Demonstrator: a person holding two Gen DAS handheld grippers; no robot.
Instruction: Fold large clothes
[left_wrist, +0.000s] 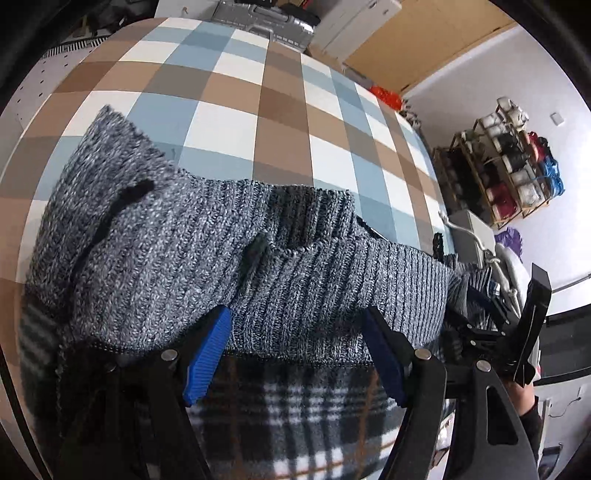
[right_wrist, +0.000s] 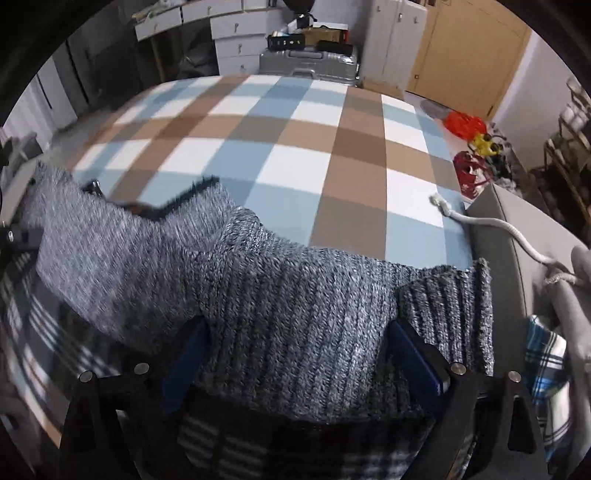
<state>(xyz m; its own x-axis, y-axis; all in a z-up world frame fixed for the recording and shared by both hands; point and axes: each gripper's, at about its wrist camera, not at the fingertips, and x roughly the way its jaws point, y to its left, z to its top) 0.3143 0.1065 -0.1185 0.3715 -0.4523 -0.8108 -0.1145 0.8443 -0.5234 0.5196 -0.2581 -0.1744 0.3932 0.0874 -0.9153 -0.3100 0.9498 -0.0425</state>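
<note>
A grey marled knit sweater (left_wrist: 192, 258) lies bunched along the near edge of the table with the checked cloth (left_wrist: 229, 92). In the left wrist view its ribbed hem sits between the blue pads (left_wrist: 208, 354) of my left gripper (left_wrist: 295, 354), which stand apart and do not press on it. In the right wrist view the sweater (right_wrist: 288, 314) lies likewise between the wide-spread fingers of my right gripper (right_wrist: 301, 363). My right gripper's black frame (left_wrist: 524, 332) also shows at the right of the left wrist view. A black-and-white plaid fleece (left_wrist: 295, 406) lies under the sweater's near edge.
A white cable (right_wrist: 480, 223) runs from the cloth's right edge over a grey box (right_wrist: 498, 229). Red and orange items (right_wrist: 465, 125) lie beyond the table's right side. A silver suitcase (right_wrist: 310, 62) stands behind the table, a shelf rack (left_wrist: 506, 166) stands at the right, and a blue plaid cloth (right_wrist: 546, 362) hangs near.
</note>
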